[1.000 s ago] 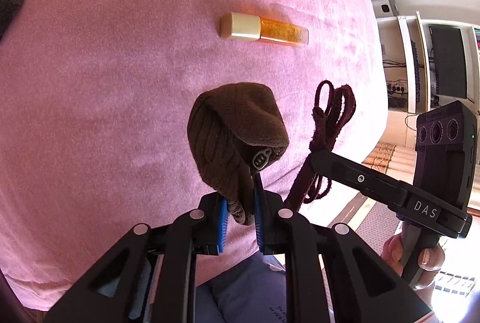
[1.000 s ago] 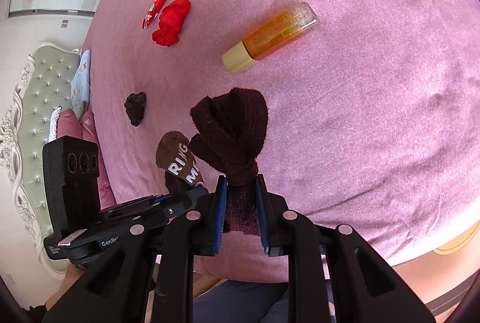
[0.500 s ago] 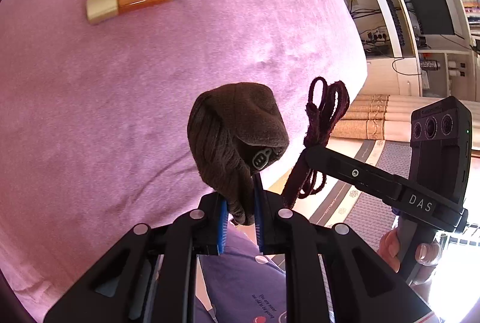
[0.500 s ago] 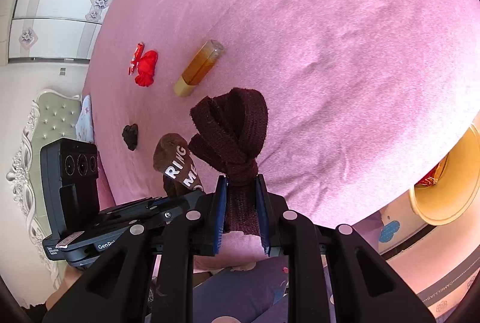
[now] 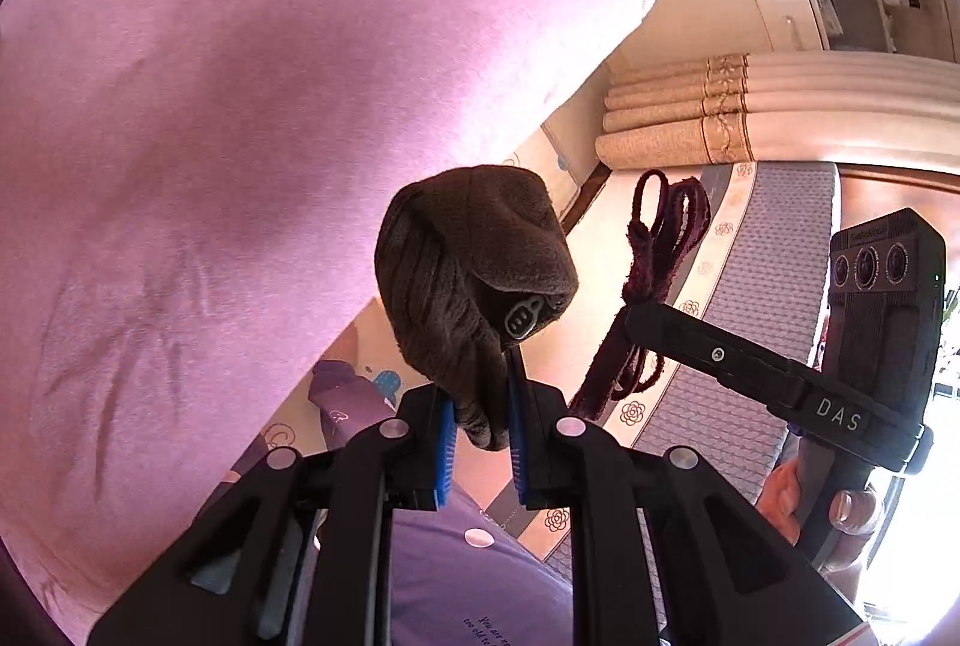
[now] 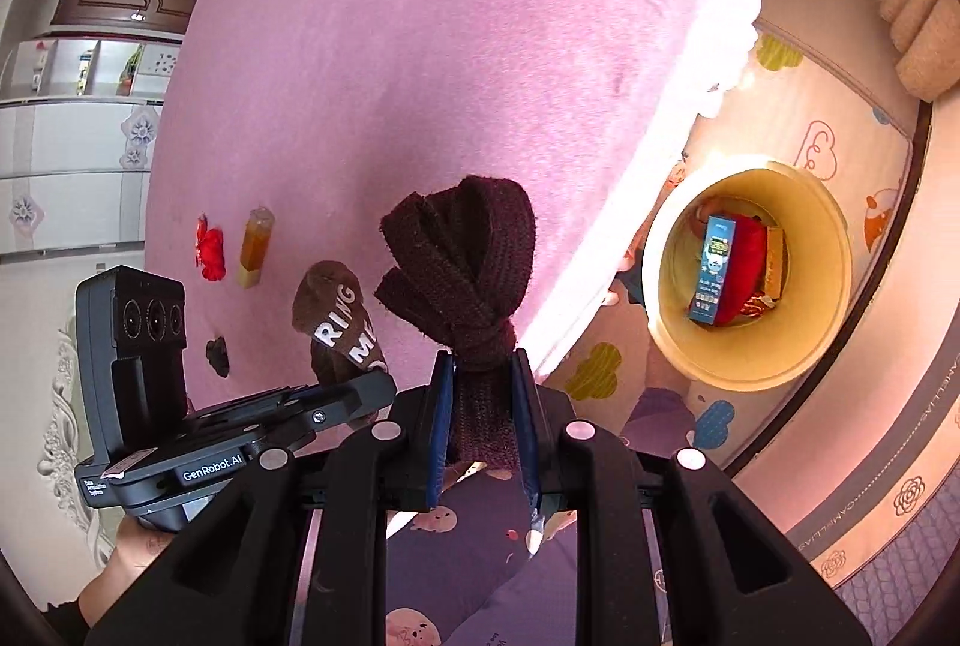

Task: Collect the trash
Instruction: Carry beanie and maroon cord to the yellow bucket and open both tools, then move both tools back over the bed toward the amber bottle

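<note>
- Firstly, the left gripper [image 5: 480, 442] is clamped on a brown sock [image 5: 474, 280], its blue pads pressed against the hanging end while the bunched part stands above the fingers.
- Likewise the right gripper [image 6: 480, 430] is closed tight on a knotted maroon cloth strip [image 6: 462, 262], the knot sitting just above the pads and two loops fanning out over it.
- From the right wrist view, the left gripper appears at lower left with the sock's white lettering facing the camera; from the left wrist view, the right gripper appears at right with the strip [image 5: 660, 250] dangling from it.
- Both held items hang over the edge of the pink bed [image 6: 456, 46], near each other but apart.
- On the floor beside the bed stands a cream bin [image 6: 828, 298], open, holding a blue box [image 6: 714, 268], something red and what may be a wrapper, too small to be sure.
- Left on the bed, well away from the grippers: an amber bottle [image 6: 255, 247], a red crumpled item [image 6: 210, 250] just beside it, and a small dark lump [image 6: 217, 355] nearer the left gripper.
- Between the grippers and the bin lies the bed's corner and the patterned floor mat [image 6: 840, 166].
</note>
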Motion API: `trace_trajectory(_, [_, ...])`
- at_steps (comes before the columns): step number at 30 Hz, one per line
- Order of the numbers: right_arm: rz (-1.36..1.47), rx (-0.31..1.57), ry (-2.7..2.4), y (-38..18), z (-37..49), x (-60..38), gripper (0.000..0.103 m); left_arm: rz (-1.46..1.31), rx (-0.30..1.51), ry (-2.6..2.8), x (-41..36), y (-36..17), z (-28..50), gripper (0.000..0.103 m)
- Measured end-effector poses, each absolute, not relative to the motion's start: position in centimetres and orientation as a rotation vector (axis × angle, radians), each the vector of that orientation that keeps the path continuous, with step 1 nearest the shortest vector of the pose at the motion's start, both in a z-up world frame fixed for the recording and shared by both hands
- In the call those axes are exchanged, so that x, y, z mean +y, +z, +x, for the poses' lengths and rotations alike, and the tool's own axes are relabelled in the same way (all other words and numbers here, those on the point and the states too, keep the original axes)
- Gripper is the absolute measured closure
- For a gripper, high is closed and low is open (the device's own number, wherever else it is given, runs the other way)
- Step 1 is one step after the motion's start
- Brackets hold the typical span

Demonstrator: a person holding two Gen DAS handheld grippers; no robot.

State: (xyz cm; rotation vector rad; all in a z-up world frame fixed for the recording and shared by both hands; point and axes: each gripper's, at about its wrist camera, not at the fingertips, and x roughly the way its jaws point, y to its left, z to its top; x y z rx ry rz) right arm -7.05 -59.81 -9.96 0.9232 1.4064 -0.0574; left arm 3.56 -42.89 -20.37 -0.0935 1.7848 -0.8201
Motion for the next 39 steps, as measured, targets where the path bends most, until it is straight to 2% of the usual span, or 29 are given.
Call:
trace_trajectory(9, [1.03, 1.392, -0.213, -12.7, -14.1, -68.1, 0.083, 0.062, 1.854, -0.927, -52.9, -23.1, -2.1, 0.088])
trace_trajectory(15, [1.072, 1.372, -0.25, -13.8, -16.7, -71.3, 0.083, 0.136, 1.852, -1.01, -56.3, -23.7, -4.4, 0.087])
trace_trajectory(17, [1.098, 1.36, -0.262, -14.0, -17.3, -72.2, 0.08, 0.159, 1.845, -1.038, -56.9, -23.7, -5.0, 0.078])
trace_trajectory(19, [1.111, 1.357, -0.278, -14.2, -17.9, -73.1, 0.072, 0.174, 1.857, -1.051, -57.3, -23.9, -5.4, 0.047])
trace_trajectory(21, [1.127, 1.356, -0.297, -14.3, -18.5, -73.6, 0.067, 0.191, 1.86, -1.043, -57.3, -24.0, -5.7, 0.038])
trace_trajectory(30, [1.166, 1.336, -0.29, -13.9, -18.0, -73.5, 0.067, 0.21, 1.857, -1.003, -55.7, -24.3, -5.3, 0.037])
trace_trajectory(39, [1.082, 1.366, -0.204, -12.6, -13.0, -69.9, 0.067, 0.092, 1.808, -0.95, -50.4, -22.5, -2.0, 0.037])
